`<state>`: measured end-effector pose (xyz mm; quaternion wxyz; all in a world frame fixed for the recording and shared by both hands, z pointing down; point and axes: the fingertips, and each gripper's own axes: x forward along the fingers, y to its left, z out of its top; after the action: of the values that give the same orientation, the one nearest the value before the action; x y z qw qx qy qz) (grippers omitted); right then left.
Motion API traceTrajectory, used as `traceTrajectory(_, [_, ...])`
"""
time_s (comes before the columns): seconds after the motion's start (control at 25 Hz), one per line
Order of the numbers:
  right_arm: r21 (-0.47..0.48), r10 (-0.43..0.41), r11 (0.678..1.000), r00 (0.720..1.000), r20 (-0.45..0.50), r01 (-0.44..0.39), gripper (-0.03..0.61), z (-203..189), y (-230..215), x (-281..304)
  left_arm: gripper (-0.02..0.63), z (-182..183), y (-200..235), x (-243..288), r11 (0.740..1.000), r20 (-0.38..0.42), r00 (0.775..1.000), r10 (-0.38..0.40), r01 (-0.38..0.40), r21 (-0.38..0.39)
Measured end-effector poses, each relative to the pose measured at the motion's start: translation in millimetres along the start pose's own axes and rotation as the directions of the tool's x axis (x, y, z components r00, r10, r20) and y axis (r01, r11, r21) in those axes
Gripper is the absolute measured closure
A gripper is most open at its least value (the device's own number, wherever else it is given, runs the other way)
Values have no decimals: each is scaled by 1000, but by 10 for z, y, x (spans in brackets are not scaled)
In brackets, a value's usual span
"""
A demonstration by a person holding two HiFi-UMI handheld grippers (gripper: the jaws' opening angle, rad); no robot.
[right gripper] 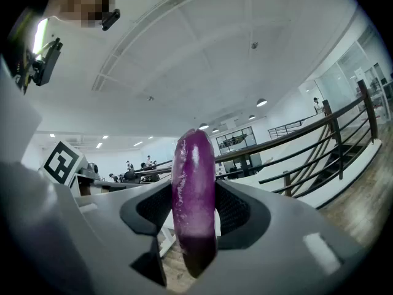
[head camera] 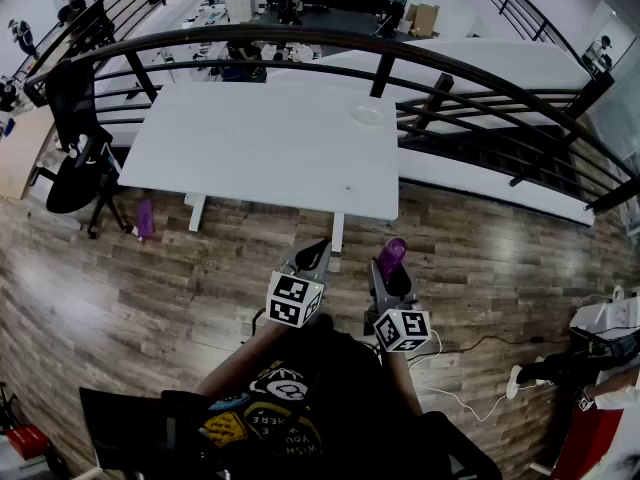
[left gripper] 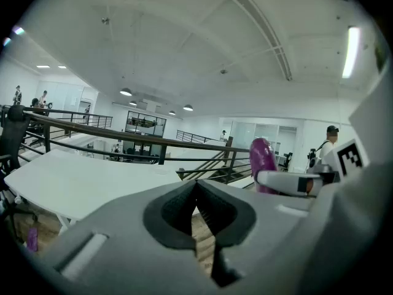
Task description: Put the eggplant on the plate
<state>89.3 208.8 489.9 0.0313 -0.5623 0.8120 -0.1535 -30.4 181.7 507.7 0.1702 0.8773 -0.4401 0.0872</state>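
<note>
A purple eggplant stands upright between the jaws of my right gripper, which is shut on it. In the right gripper view the eggplant fills the gap between the dark pads, its rounded tip up. My left gripper hangs beside it, shut with nothing held; its tips meet in the left gripper view, where the eggplant shows to the right. A small white plate lies near the far right corner of the white table. Both grippers are over the wooden floor, short of the table's near edge.
A curved dark railing runs behind the table. A black office chair stands at the table's left, with a small purple object on the floor beside it. Cables and a power strip lie on the floor at right.
</note>
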Motion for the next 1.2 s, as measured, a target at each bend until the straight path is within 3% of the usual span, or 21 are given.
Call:
traceTrajectory(0.64, [13, 32, 999, 999, -17, -31, 360, -116, 165, 99, 609, -48, 186, -131, 999, 3, 1000, 20, -20, -30])
traceTrajectory(0.8, [68, 48, 997, 999, -11, -47, 360, -146, 204, 120, 609, -82, 210, -143, 999, -5, 1000, 8, -8, -33])
traceTrajectory(1.2, [81, 13, 997, 1000, -25, -11, 360, -267, 468, 306, 609, -167, 519, -252, 997, -27, 998, -48, 46, -64])
